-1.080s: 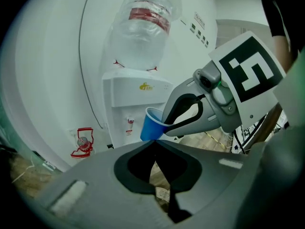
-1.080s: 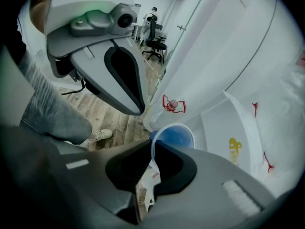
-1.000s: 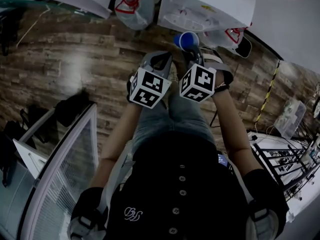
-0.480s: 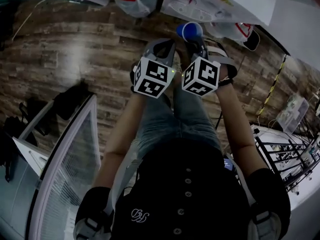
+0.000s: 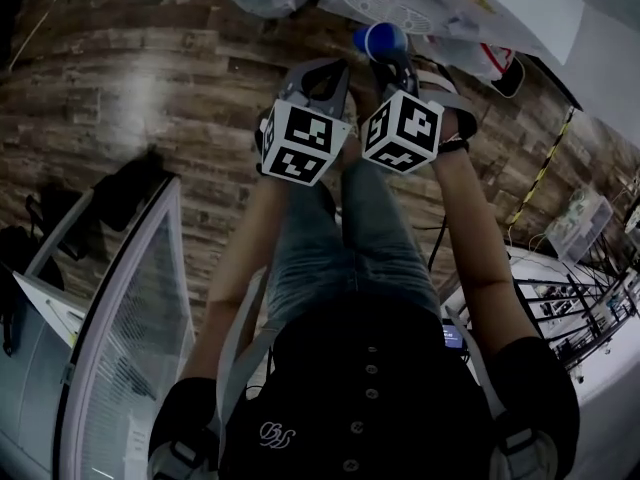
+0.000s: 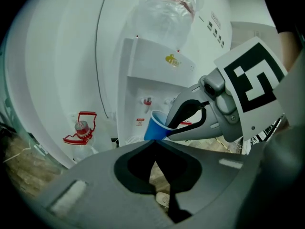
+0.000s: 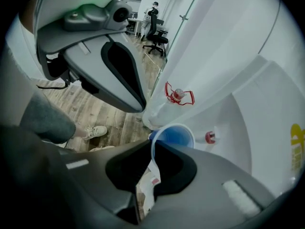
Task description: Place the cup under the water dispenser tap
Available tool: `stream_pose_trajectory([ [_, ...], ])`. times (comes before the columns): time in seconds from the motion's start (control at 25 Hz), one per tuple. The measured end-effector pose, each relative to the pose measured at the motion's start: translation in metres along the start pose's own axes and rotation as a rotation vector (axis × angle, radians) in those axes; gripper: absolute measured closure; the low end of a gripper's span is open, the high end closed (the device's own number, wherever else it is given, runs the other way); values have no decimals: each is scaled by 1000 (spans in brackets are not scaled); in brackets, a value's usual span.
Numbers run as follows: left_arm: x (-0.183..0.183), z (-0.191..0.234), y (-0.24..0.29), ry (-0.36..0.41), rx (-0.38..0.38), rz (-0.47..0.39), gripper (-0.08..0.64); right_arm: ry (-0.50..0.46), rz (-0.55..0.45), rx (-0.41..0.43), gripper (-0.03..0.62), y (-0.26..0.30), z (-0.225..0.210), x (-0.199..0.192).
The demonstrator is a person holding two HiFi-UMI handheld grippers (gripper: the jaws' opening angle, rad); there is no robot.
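The right gripper is closed on the near rim of the blue cup, with the cup wall between its jaws. The cup hangs mouth up before the recess of the water dispenser. It is lower than the red tap, with open air between them. The left gripper, just beside, has its jaws together on nothing. Wooden floor spreads beneath. A yellow logo and a red-and-white label are too small to read.

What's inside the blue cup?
One jaw of the right hand-held gripper, pinching the wall of the blue cup. The rest shows only blue lining; that jaw covers the bottom.
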State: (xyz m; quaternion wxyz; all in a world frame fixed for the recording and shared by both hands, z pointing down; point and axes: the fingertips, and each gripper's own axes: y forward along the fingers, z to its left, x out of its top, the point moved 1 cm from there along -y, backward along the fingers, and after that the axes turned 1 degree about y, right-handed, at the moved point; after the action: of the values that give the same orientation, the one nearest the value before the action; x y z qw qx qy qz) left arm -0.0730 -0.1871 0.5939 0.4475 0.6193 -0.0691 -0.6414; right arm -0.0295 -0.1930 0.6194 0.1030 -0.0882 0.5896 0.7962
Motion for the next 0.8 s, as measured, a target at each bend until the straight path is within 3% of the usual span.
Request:
stream_pose_trajectory([
  [0.28,-20,7,21,-14,18,17,555,-56,15,15,566,28,1,-10],
  [0.8,-21,22,53,-7,28,47,555,-41,25,26,566,68,-7,-27],
])
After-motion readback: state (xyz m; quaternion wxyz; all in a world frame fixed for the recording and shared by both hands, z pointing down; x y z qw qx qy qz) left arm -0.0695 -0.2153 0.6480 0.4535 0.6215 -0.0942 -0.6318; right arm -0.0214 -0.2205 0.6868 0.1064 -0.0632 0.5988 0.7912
